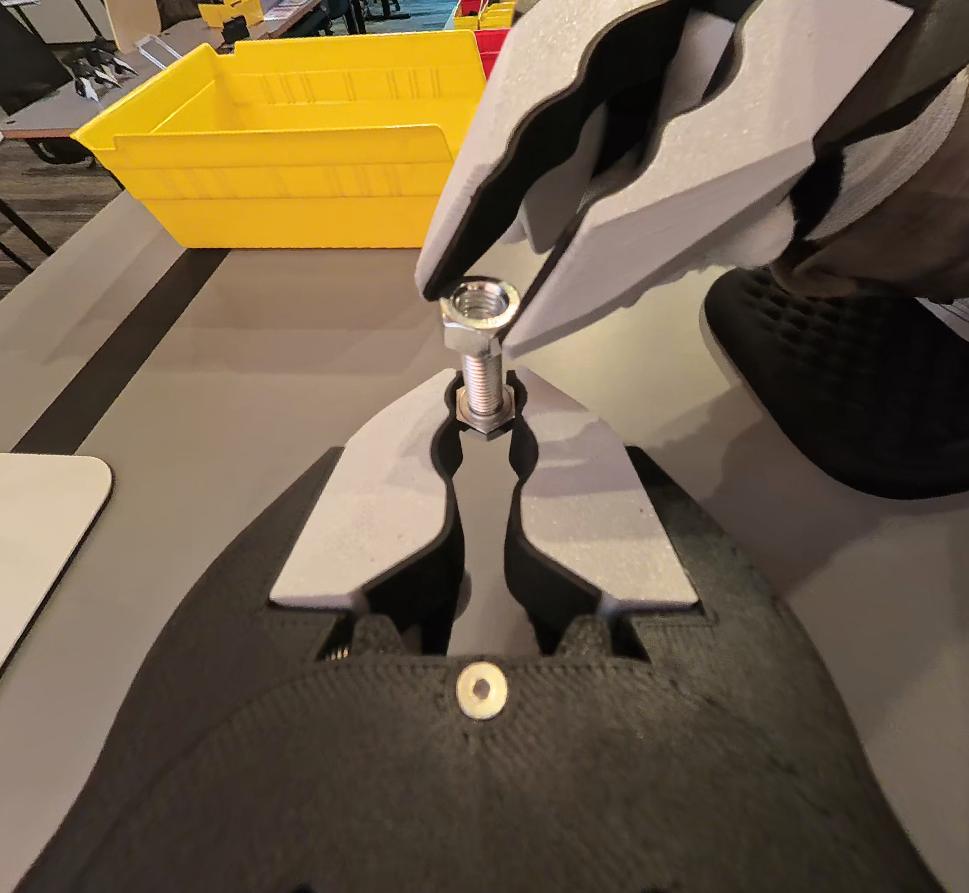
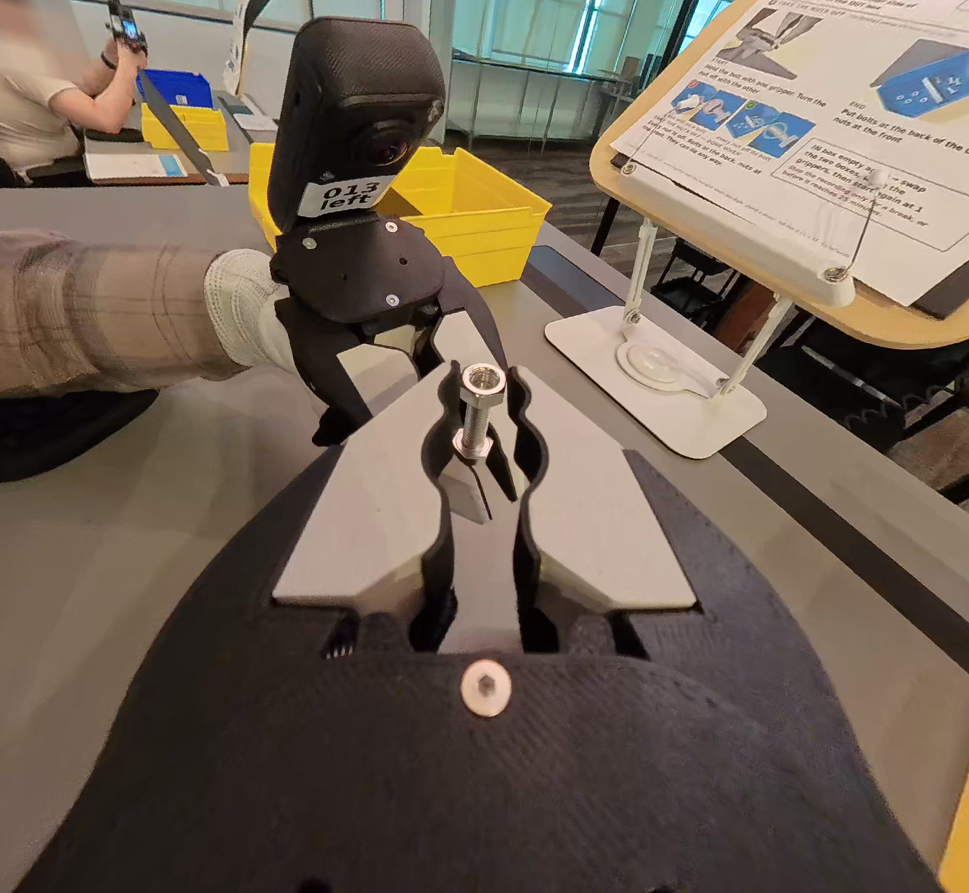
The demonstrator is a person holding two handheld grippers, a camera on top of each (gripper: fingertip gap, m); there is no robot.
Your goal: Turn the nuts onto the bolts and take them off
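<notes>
Over the grey table [image 1: 220, 370] your left gripper [image 1: 485, 409] clamps the bolt [image 1: 482, 391] by its head; your right gripper [image 2: 483, 385] pinches the nut [image 2: 483, 385] at its tip; tilt it and the threads may cross or it may drop.

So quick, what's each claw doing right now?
Left claw: closed on the bolt, at its head.
Right claw: closed on the nut at the bolt's tip.
</notes>
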